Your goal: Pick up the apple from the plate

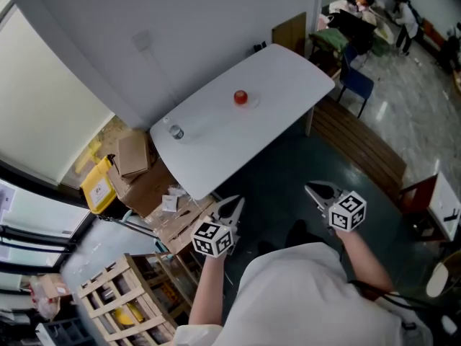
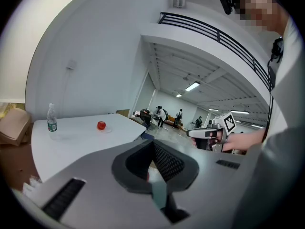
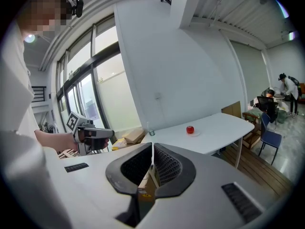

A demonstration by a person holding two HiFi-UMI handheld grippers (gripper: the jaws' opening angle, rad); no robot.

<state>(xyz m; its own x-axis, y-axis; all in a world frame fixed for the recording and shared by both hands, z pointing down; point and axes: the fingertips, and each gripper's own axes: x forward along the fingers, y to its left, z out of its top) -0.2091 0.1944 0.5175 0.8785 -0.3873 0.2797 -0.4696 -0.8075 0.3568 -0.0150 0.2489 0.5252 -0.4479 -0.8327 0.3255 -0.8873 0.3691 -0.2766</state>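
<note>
A red apple [image 1: 240,97] rests on a small clear plate [image 1: 249,102] near the middle of a white table [image 1: 274,78]. The apple [image 2: 101,125] also appears far off in the left gripper view, and the apple [image 3: 190,130] shows small in the right gripper view. My left gripper [image 1: 236,202] is held well short of the table's near edge, jaws shut with nothing between them. My right gripper [image 1: 315,190] hovers to its right, also shut and empty. Both stand far from the apple.
A clear water bottle [image 1: 176,131] stands at the table's left end. Cardboard boxes [image 1: 134,155] and a yellow container [image 1: 98,187] lie left of the table, a wooden crate [image 1: 122,301] below them. A blue chair [image 1: 356,83] and a wooden bench [image 1: 364,143] sit to the right.
</note>
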